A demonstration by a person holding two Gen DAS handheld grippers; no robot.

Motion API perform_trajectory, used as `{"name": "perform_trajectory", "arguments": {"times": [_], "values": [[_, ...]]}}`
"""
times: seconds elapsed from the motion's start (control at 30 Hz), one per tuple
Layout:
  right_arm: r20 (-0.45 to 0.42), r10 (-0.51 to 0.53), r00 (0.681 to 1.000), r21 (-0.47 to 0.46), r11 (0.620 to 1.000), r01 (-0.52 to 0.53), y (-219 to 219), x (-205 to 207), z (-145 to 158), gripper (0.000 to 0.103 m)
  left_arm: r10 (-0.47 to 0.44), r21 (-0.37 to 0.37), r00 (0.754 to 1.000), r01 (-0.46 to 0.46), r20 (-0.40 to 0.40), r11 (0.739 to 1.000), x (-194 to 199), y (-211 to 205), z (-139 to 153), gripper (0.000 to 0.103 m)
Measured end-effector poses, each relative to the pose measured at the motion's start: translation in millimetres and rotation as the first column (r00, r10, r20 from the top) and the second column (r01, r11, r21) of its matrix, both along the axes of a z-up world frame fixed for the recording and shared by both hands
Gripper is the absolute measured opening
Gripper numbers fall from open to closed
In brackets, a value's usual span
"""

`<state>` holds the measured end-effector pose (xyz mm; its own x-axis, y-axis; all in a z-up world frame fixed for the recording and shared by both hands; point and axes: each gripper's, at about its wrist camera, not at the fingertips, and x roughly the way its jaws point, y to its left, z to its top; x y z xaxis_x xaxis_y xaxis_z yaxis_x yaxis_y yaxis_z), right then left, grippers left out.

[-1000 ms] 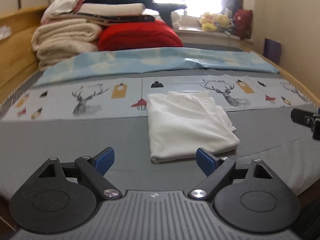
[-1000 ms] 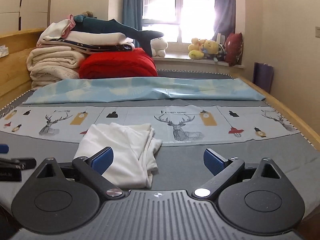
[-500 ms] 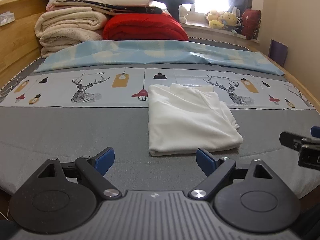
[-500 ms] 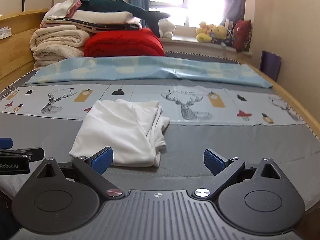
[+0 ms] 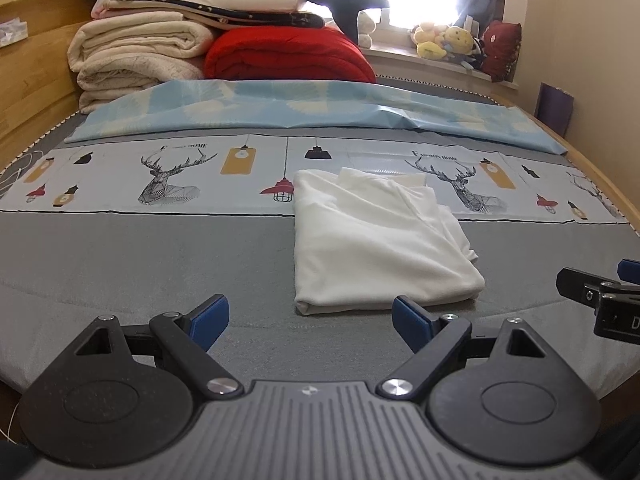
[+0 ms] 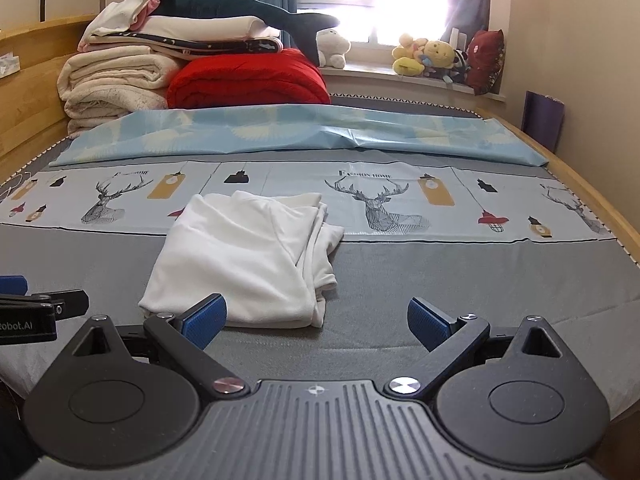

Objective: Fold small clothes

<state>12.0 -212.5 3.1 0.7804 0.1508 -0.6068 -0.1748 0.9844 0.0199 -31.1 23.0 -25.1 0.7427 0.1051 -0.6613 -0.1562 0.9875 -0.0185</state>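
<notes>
A folded white garment is shown lying flat on the bed, close to the near edge and roughly midway between the left and right edges; its far part overlaps the deer-printed sheet, its near part rests on the grey cover. In the right wrist view the same garment is seen with stacked layers exposed along its right side. The left tongs are held open just short of the garment's near edge, with blue pads spread wide and nothing between them. The right tongs are likewise open and empty, the left pad being seen in front of the garment's near edge; contact cannot be told. Each tool appears at the margin of the other's view: the right tongs at the right margin of the left wrist view, the left tongs at the left margin of the right wrist view. Across the middle of the bed a light blue sheet is spread. At the far left corner, cream blankets and a red quilt are stacked. Plush toys are lined along the windowsill.
</notes>
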Motion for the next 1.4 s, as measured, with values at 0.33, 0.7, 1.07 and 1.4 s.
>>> {"name": "perform_trajectory", "arguments": {"times": [0.33, 0.7, 1.07, 1.4], "values": [[0.001, -0.001, 1.000, 0.009, 1.000, 0.001, -0.1, -1.5, 1.1, 0.097, -0.002, -0.003, 1.000, 0.002, 0.014, 1.000, -1.8, 0.4, 1.0, 0.092], [0.001, -0.006, 1.000, 0.023, 1.000, 0.006, -2.0, -1.6, 2.4, 0.097, -0.005, -0.005, 1.000, 0.005, 0.022, 1.000, -2.9, 3.1, 1.8, 0.092], [0.002, -0.006, 1.000, 0.024, 1.000, 0.006, -2.1, -1.8, 2.1, 0.097, -0.005, -0.005, 1.000, 0.005, 0.025, 1.000, -3.0, 3.7, 2.5, 0.092], [0.000, -0.006, 1.000, 0.024, 1.000, 0.006, -1.3, -2.0, 2.0, 0.097, -0.006, -0.005, 1.000, 0.006, 0.027, 1.000, -2.7, 4.1, 4.1, 0.092]]}}
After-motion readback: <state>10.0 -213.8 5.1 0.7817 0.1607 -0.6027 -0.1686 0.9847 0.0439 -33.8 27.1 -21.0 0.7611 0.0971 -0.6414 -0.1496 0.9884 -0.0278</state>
